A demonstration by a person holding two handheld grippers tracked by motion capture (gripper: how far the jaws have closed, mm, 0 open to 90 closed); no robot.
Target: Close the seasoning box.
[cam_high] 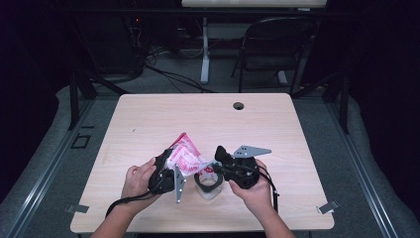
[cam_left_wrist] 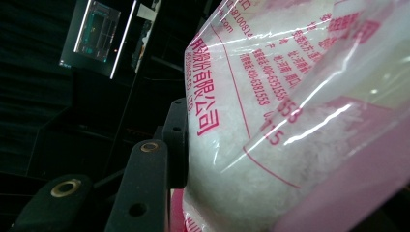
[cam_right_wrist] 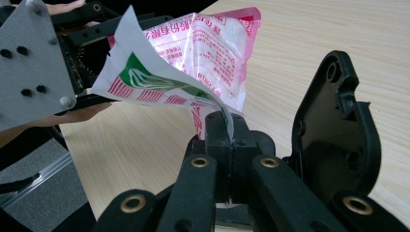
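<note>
Gripping the bag (cam_high: 185, 154) from both sides, the two tongs hold it lifted above the bench (cam_high: 148, 119), over a small clear cup (cam_high: 208, 182) that stands just below the bag. The right tongs (cam_right_wrist: 227, 126) are shut tight on the thin torn flap at the bag's near end, jaws fully together. The left tongs (cam_high: 171, 168) are clamped around the bag's fat, filled body, jaws partway closed. The bag's long axis runs from the right tongs up and away toward the left tongs, so any tearing pull would likely go along that line.
</note>
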